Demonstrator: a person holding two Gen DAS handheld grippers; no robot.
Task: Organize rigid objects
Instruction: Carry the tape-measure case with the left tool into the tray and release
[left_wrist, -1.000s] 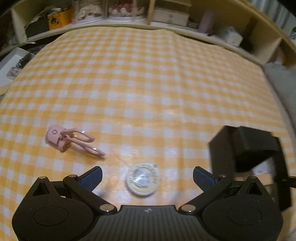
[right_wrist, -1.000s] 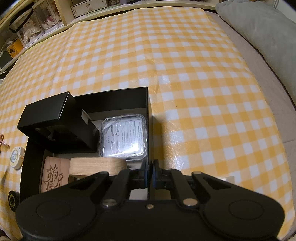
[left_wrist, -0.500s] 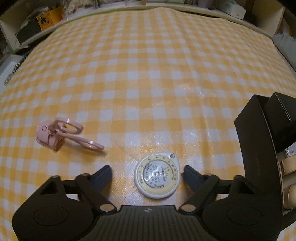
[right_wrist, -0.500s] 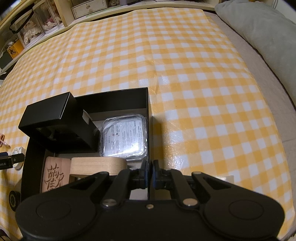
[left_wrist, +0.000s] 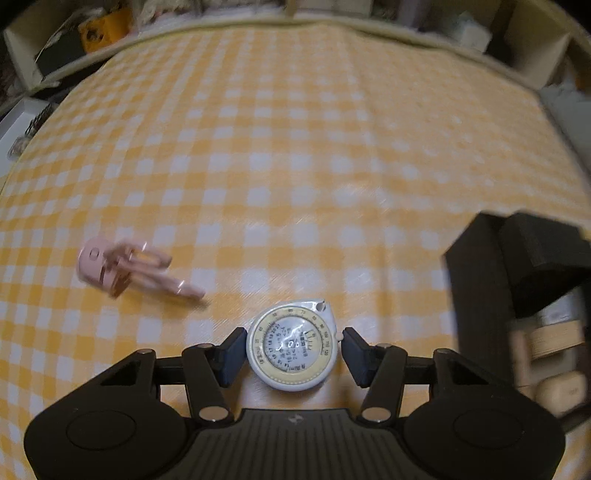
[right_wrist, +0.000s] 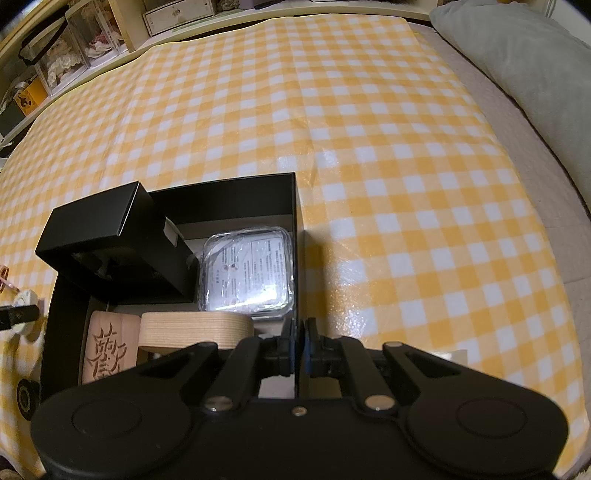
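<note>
A round white tape measure (left_wrist: 291, 345) lies on the yellow checked cloth between the fingers of my left gripper (left_wrist: 293, 349), which has closed in on its sides. A pink eyelash curler (left_wrist: 125, 267) lies to its left. The black storage box (right_wrist: 173, 206) stands to the right. It holds a small black box (right_wrist: 99, 225), a clear square case (right_wrist: 247, 273), a wooden carved block (right_wrist: 109, 345) and a wooden piece (right_wrist: 195, 328). My right gripper (right_wrist: 300, 350) is shut on the box's right wall (right_wrist: 298, 266).
Shelves with bins and boxes (left_wrist: 99, 26) run along the far edge of the table. A grey cushion (right_wrist: 524, 74) lies at the right. A small dark round object (right_wrist: 26, 397) sits left of the box.
My left gripper has moved forward and narrowed its fingers around the tape measure. The right gripper has stayed clamped on the box wall.
</note>
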